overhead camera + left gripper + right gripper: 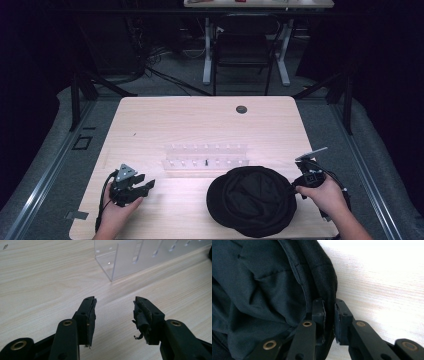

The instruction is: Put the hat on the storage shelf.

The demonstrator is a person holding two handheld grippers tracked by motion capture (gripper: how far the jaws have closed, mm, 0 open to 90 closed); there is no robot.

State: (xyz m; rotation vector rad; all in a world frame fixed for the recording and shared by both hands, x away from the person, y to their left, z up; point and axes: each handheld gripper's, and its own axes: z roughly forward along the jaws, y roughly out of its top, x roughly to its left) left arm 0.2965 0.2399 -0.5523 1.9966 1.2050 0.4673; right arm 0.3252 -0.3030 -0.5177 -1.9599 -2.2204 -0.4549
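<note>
A black cap (pixel 252 200) lies upside down on the near right part of the wooden table (pixel 150 120), its lining facing up, just near of a clear acrylic rack (pixel 206 155). The right gripper (pixel 295 186) sits at the cap's right edge, and in the right gripper view its 2 jaws are pinched nearly together on the cap's rim (pixel 329 293), one inside the lining and one outside, so it grips the fabric there. The left gripper (pixel 149 186) rests low over the table at the near left, well apart from the cap; its jaws stand spread with nothing between them, pointing toward the rack's near left corner (pixel 111 277).

The step in hand looks like taking hold of the cap by its edge. The next move likely calls for lifting or turning it by that rim, with the left gripper brought across to catch the opposite edge so the soft crown does not sag or slip free.
</note>
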